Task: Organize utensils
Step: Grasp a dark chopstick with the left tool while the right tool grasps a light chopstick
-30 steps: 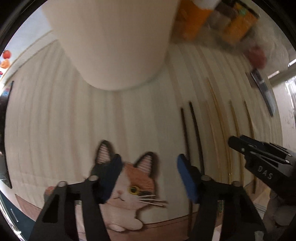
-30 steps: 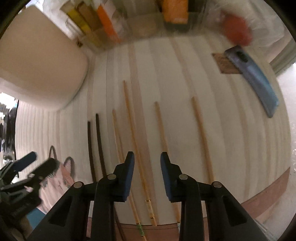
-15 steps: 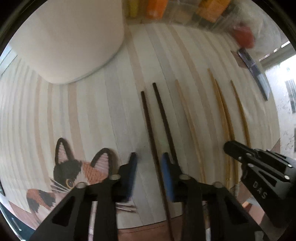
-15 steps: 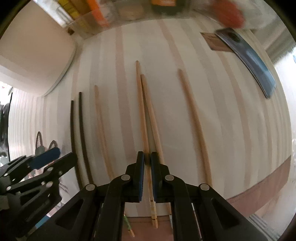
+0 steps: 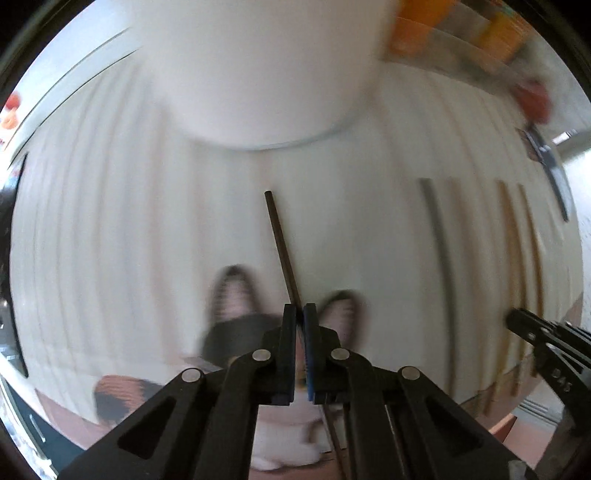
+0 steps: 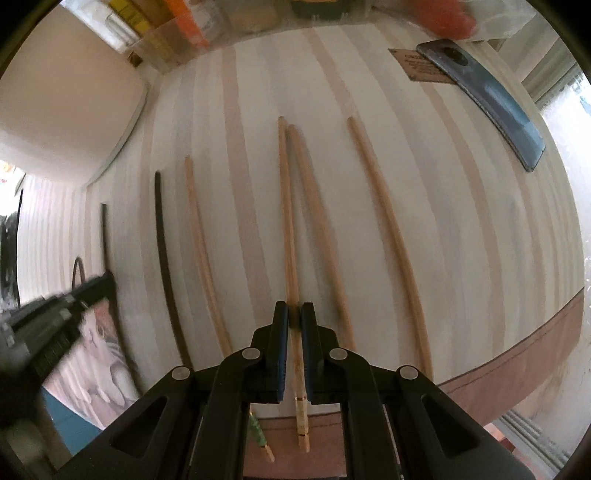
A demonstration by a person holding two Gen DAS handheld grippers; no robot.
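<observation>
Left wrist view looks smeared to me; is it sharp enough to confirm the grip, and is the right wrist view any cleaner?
Left wrist view: mat and cat print motion-blurred, yet the left gripper and its dark chopstick stay sharp. Right wrist view: mostly crisp, fisheye bowing; right gripper clamps a light chopstick.

A large white container [image 5: 255, 70] blocks the far left of the striped mat [image 6: 461, 229]. Bare mat lies open between the rightmost wooden chopstick [image 6: 388, 236] and the phone [image 6: 491, 96]; boxes [image 6: 173, 26] line the far edge.
</observation>
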